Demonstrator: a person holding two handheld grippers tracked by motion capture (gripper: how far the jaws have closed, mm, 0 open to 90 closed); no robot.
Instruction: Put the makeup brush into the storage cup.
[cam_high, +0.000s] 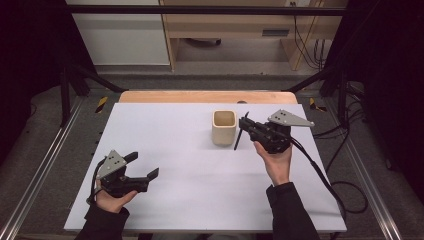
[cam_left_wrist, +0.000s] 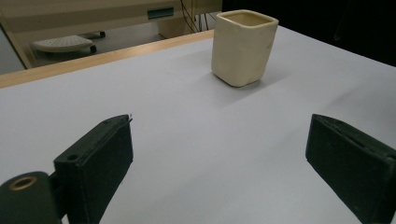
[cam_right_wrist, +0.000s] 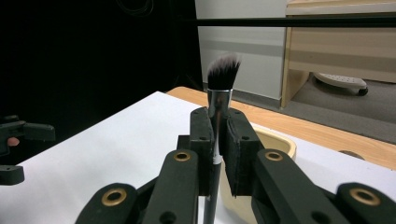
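Tongs on the right (cam_right_wrist: 217, 140) are clamped on a makeup brush (cam_right_wrist: 219, 93), bristles up, its handle gripped between the pads; in the high view the brush hangs just beside the cream square cup (cam_high: 223, 127). Left tongs (cam_high: 141, 165) gape wide and hold nothing, low over the white counter (cam_high: 200, 190), well apart from the cup

black makeup brush (cam_right_wrist: 219, 93), bristles up, clamped upright beside the cream square cup (cam_high: 223, 127).
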